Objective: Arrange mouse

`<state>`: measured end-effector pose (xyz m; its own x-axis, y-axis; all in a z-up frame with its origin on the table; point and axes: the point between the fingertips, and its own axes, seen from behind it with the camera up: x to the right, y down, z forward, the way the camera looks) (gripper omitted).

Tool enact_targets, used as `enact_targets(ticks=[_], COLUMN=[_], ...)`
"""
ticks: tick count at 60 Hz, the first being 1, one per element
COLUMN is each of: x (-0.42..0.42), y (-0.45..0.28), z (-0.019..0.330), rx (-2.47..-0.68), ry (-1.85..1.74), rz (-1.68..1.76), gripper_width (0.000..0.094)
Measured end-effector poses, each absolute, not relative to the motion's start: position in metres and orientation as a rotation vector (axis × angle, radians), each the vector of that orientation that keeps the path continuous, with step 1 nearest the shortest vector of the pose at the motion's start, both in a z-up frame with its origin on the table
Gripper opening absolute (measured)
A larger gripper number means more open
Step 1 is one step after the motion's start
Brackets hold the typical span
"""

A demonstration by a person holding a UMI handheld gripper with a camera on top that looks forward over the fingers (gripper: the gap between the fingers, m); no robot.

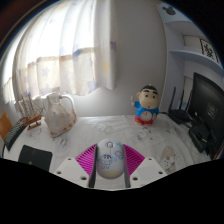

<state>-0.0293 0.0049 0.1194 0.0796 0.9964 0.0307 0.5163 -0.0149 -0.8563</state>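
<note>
A white computer mouse point(108, 161) with a blue printed pattern sits between my gripper's point(110, 162) two fingers, and both magenta pads point(87, 160) press against its sides. It is held above the white table point(100, 130). The mouse hides whatever lies directly under it.
A cartoon boy figurine point(147, 107) stands beyond the fingers to the right. A white bag point(59, 114) stands beyond to the left. A black mouse mat point(35, 157) lies at the left, a small pale object point(167, 155) at the right, a dark monitor point(207, 105) far right, curtains point(70, 50) behind.
</note>
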Motion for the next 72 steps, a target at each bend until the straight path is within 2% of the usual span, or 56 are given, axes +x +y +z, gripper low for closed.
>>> enact_targets(ticks=[6, 12, 23, 32, 38, 40, 43, 45, 54, 61, 72], x=[-0.046, -0.048, -0.023, -0.002, 0.016, 0.013, 0.016, 0.020, 0.044, 0.079, 0.118], y=[-0.069, -0.164, -0.309, -0.361, -0.374, -0.377, -0.375, -0.370, -0.329, -0.267, -0.168], z=[0.163, 0.158, 0.085, 0.021, -0.014, -0.009, -0.004, 0.003, 0.068, 0.122, 0.170], rx=[-1.581, -1.622, -1.630, -1.558, -1.594, -1.548, -1.524, -1.516, -1.552, -1.566, -1.614], ry=[-1.560, -1.628, -1.782, -1.862, -1.948, -1.945, -1.971, -1.985, -2.002, -1.994, -1.908], rz=[0.922, 1.027, 1.055, 0.978, 0.916, 0.946, 0.928, 0.907, 0.910, 0.858, 0.698], gripper_width=[0.0397, 0.0396, 0.0397, 0.0408, 0.0526, 0.0614, 0.0866, 0.0828, 0.0844, 0.0844, 0.0855])
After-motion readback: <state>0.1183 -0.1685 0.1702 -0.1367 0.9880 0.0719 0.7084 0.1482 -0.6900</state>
